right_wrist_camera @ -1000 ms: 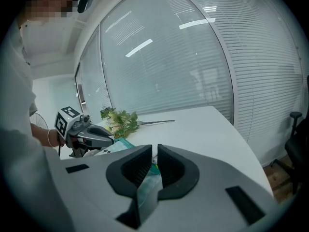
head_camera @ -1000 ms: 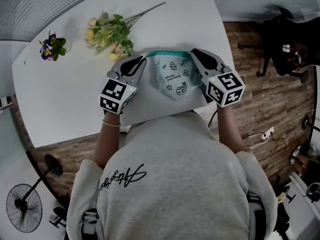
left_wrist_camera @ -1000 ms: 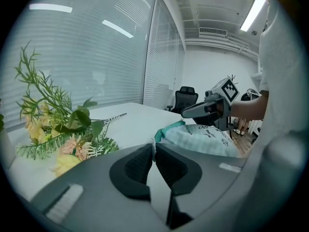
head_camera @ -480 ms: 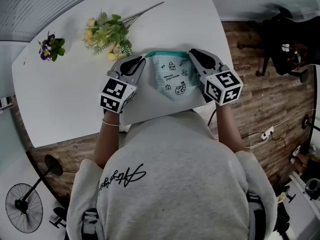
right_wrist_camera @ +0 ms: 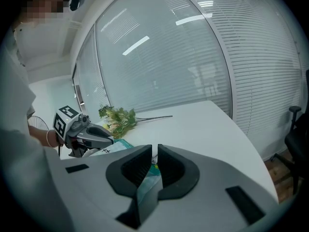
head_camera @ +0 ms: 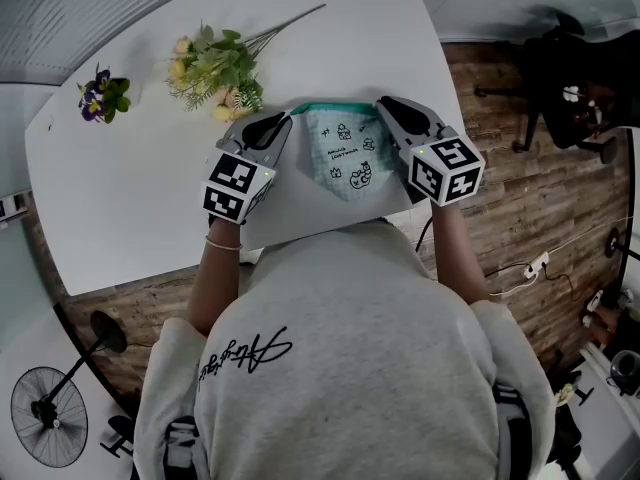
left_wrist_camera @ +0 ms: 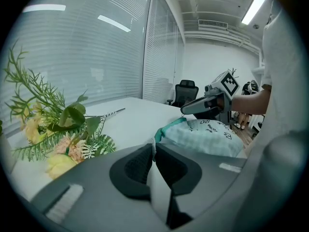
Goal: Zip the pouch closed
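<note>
The pouch, pale with small printed figures and a teal zip edge along its far side, was held up just above the white table, close in front of the person and stretched between the two tools. The left hand-held gripper had its jaws closed almost fully together, pinching the left end of the teal zip edge; its own view showed the fabric caught in the thin gap between the pads. The right hand-held gripper was likewise nearly shut, clamped on the right end of that same edge, with teal material showing between its pads. Whether it held the zip pull itself could not be told. A bunch of yellow and pink flowers lay on the table just beyond the left hand-held gripper, and a small purple sprig lay well apart at the table's left side
</note>
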{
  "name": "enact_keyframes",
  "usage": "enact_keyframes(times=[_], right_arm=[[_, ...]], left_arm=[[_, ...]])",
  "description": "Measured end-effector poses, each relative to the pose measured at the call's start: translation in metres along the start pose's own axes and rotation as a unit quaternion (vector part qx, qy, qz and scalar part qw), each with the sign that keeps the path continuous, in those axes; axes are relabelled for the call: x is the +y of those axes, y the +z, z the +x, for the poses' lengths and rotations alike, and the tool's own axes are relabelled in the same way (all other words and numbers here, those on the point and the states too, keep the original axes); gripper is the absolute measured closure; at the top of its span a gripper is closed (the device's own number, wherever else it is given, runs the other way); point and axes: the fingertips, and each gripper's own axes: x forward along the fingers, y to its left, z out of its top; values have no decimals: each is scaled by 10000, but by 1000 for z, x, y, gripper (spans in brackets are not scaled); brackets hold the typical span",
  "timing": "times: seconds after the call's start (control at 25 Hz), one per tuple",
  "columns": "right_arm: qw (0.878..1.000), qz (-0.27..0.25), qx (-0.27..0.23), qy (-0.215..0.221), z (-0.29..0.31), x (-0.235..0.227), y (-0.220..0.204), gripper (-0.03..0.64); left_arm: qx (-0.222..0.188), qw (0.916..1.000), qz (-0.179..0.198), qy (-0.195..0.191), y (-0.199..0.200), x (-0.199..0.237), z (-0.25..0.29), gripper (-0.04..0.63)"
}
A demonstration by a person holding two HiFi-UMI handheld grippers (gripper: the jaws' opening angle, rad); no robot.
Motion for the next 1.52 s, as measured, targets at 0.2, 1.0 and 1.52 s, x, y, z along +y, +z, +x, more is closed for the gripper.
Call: enact_keyframes(times=[0.2,1.0,1.52], right_arm=[[10000,12,49,-39,2,-2,1,577],[9995,-63,52,-302,5,-11,2,568],[9988,133,-270,-394,-7,-20,6,436]], left_arm=[[78,10000,21,47,-1,0,2,571],[35,9997,-57,226,-1,1,3,515],[-118,9998,-113,151,4,-7,2,420]])
